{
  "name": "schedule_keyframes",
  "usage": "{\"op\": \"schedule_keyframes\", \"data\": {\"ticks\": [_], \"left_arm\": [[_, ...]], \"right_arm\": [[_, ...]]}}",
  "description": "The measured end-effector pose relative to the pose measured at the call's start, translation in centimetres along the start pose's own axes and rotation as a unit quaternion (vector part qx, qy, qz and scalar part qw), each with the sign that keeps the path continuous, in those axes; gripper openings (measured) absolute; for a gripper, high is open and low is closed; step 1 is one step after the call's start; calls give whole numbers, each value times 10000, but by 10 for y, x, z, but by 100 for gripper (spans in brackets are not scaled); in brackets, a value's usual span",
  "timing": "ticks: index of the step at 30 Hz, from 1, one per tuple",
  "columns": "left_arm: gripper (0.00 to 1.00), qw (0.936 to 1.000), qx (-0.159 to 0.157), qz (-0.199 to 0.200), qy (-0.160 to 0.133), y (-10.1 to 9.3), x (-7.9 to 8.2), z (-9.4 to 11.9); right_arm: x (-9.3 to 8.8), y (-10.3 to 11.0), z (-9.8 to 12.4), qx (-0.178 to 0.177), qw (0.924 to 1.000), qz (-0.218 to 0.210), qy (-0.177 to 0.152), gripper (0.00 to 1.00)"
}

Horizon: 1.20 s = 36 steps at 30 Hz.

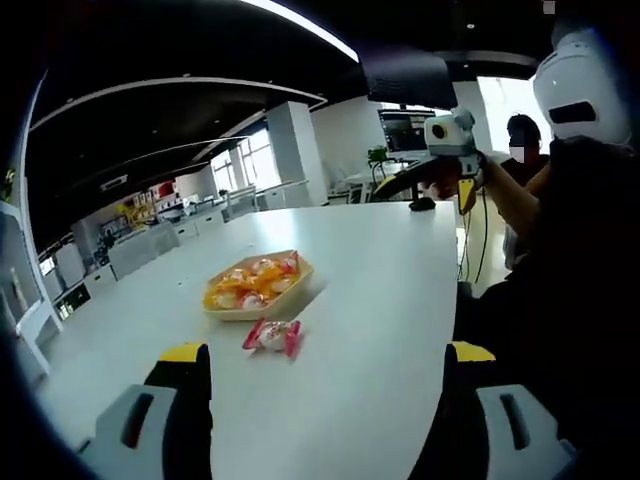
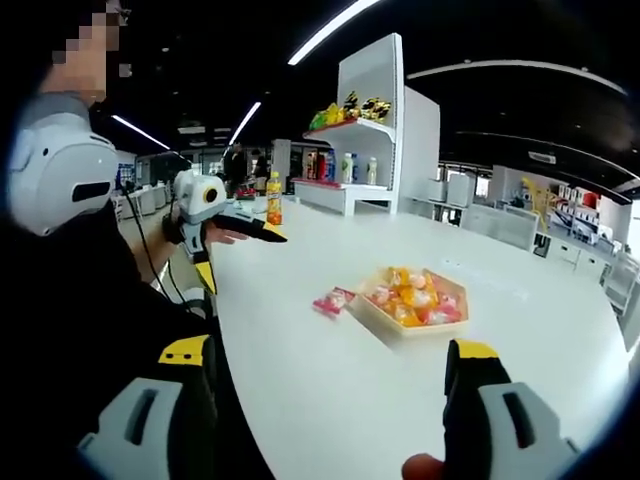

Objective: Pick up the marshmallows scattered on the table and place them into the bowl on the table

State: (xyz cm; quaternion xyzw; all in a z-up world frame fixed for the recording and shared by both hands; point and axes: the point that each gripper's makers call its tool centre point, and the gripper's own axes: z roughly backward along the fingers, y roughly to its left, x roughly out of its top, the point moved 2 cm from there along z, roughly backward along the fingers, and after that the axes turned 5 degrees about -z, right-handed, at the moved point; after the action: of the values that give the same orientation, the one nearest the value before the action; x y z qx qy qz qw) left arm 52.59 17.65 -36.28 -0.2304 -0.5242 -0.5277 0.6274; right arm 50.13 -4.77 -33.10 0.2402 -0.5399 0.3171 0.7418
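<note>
A shallow tan bowl (image 1: 258, 285) (image 2: 412, 300) on the white table (image 1: 380, 290) holds several orange and pink wrapped marshmallows. One marshmallow in a red and white wrapper (image 1: 272, 335) (image 2: 333, 300) lies on the table just outside the bowl. My left gripper (image 1: 327, 352) is open and empty, its yellow-tipped jaws wide apart on the near side of that marshmallow. My right gripper (image 2: 330, 350) is also open and empty, a good way short of the bowl. Each gripper appears small in the other's view, the right gripper (image 1: 435, 190) and the left gripper (image 2: 235, 250), held over the table's edge.
A person in black with a white device (image 2: 60, 180) stands at the table's edge between the two grippers. An orange bottle (image 2: 273, 198) stands on the table by a white shelf (image 2: 360, 140) of snacks. A monitor (image 1: 405, 130) and another person (image 1: 520, 150) are beyond the table.
</note>
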Motion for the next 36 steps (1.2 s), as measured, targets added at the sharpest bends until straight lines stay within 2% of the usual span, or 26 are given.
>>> {"op": "schedule_keyframes", "data": {"ticks": [9,14,30,32,33,35,36], "left_arm": [[95,10000,40,-5,45,3,-3,0],[95,9999,76,24,114,5,-6,0],[95,9999,99,45,52,10,-13,-3],[95,9998,133,56,128,12,-16,-5],[95,9998,117,100,99,13,-14,-5],[95,9978,51,511,-426,14,3,-6],[95,9970,71,578,-513,16,6,-6]], "right_arm": [[-2,-1,1,-9,9998,-174,70,97],[0,1,1,13,9997,-229,65,97],[-1,3,2,22,9995,-277,143,97],[-1,2,3,3,9995,-280,136,97],[0,1,3,-9,9995,-276,135,97],[0,1,4,-22,9996,-263,127,97],[0,1,4,-21,9996,-259,122,97]]}}
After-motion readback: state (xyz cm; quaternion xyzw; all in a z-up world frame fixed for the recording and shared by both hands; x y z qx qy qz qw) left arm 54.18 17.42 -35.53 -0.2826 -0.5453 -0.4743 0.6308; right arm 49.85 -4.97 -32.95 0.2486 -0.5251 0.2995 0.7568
